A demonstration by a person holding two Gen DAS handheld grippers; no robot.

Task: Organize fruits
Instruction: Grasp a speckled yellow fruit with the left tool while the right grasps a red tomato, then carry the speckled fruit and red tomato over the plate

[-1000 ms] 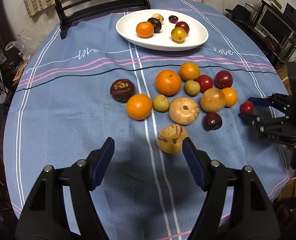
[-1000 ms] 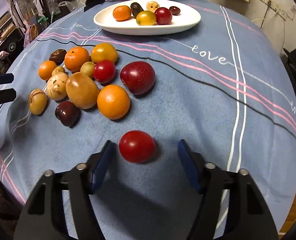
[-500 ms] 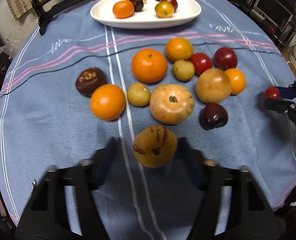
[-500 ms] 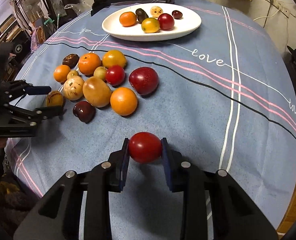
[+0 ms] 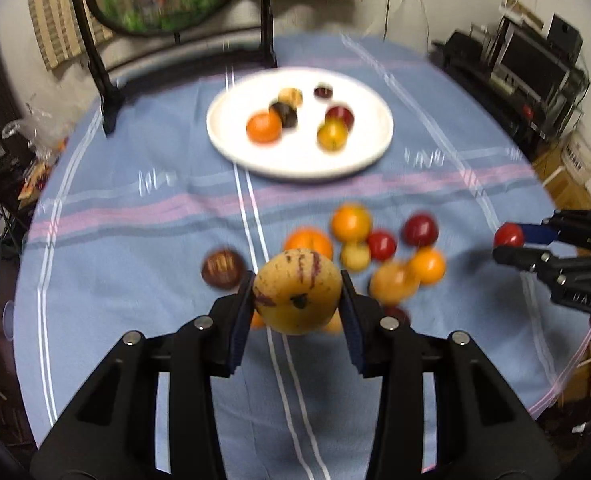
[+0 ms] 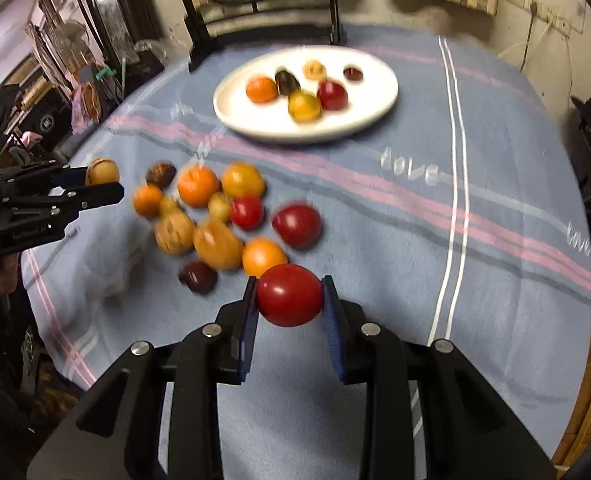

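My left gripper [image 5: 297,294] is shut on a yellow fruit with purple streaks [image 5: 297,291], held above the blue cloth. My right gripper [image 6: 289,295] is shut on a small red fruit [image 6: 289,294], also lifted off the table. Each gripper shows in the other's view: the right gripper [image 5: 509,243] with its red fruit [image 5: 507,235] at the right edge, the left gripper [image 6: 103,184] with the yellow fruit [image 6: 102,171] at the left. A pile of loose fruits [image 5: 375,244] lies mid-table. A white plate [image 5: 359,160] at the far side holds several fruits.
A black chair frame [image 5: 107,92] with a round picture stands behind the plate. The round table carries a blue striped cloth [image 6: 455,208]. Clutter lines the left wall, and shelves with electronics [image 5: 535,64] stand at the right.
Both grippers closed on their fruits and rose off the cloth: the left took the streaked yellow fruit, the right the small red fruit. Both views now look further toward the plate.
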